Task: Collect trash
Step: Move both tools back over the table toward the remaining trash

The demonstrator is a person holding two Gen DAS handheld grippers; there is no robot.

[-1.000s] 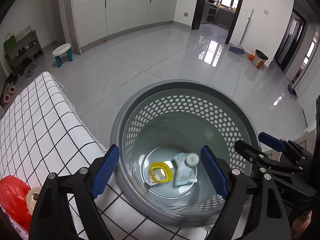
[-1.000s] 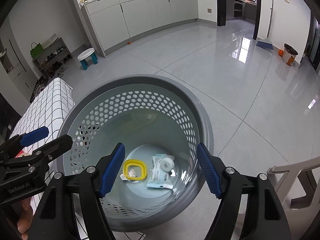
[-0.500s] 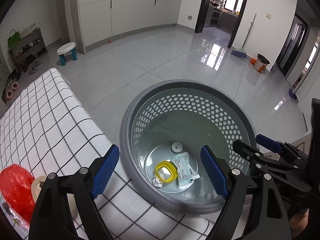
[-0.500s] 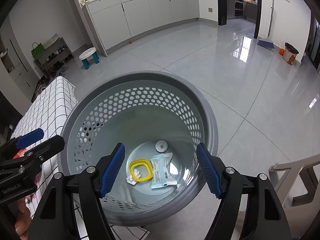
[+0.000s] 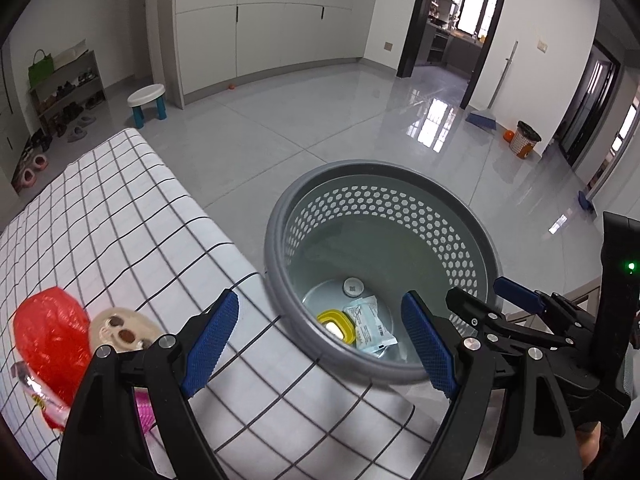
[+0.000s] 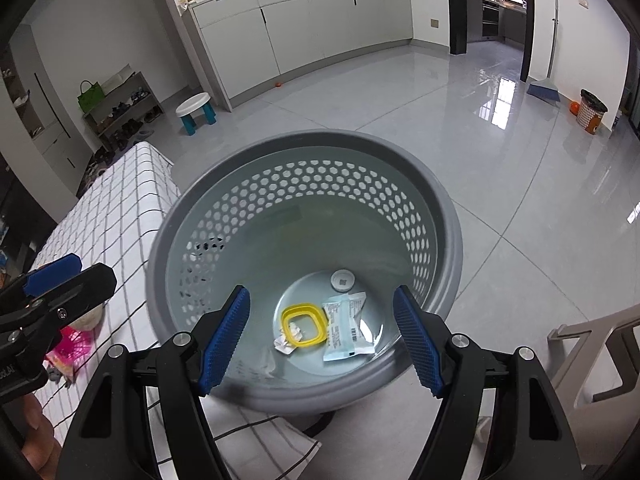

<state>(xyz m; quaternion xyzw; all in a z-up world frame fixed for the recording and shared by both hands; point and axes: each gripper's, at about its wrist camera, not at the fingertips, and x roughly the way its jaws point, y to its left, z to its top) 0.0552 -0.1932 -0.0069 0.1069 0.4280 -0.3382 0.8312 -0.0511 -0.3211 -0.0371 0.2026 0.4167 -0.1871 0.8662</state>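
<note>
While both tools stand wide open with nothing between their blue pads, the grey perforated basket serves as the landmark. The right tool hangs over the basket's near rim; the left tool hangs over the basket's left edge, where it meets the checked desk cloth. On the basket's floor lie a yellow square ring, a pale blue packet just right of it, a white round cap behind the packet and a small crumpled white scrap at the ring's near corner.

Only the left wrist view shows the trash left of the basket on the cloth: a red plastic bag and a cream round thing touching it. From the right wrist the bag is hidden, though a pink item shows beneath the left tool's arm. A beige chair right of the basket shows clearly only there.
</note>
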